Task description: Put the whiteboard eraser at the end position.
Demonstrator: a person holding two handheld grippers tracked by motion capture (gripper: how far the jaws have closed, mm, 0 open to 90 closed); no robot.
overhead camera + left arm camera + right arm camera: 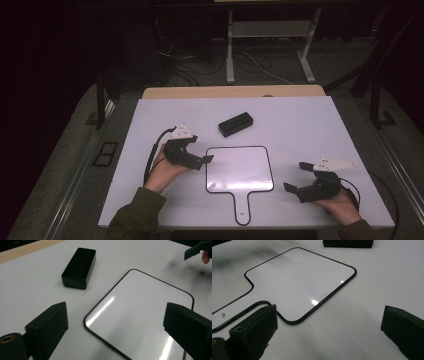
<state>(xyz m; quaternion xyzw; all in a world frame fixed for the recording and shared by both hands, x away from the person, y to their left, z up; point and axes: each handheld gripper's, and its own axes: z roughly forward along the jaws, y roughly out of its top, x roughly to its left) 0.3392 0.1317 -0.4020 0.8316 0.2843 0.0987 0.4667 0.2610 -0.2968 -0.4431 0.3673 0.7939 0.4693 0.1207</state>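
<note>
Both grippers open, whiteboard paddle [239, 168] between, eraser [235, 124] apparently untouched

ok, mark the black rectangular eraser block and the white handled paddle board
black rectangular eraser block [235, 124], high view, top face
white handled paddle board [239, 169], high view, middle of the white surface

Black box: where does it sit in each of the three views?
High view: black box lies above centre, beyond the paddle whiteboard.
Left gripper view: upper left, apart from the board's corner.
Right gripper view: cut off by the top edge.
Shared landmark: the whiteboard's black rim.
</note>
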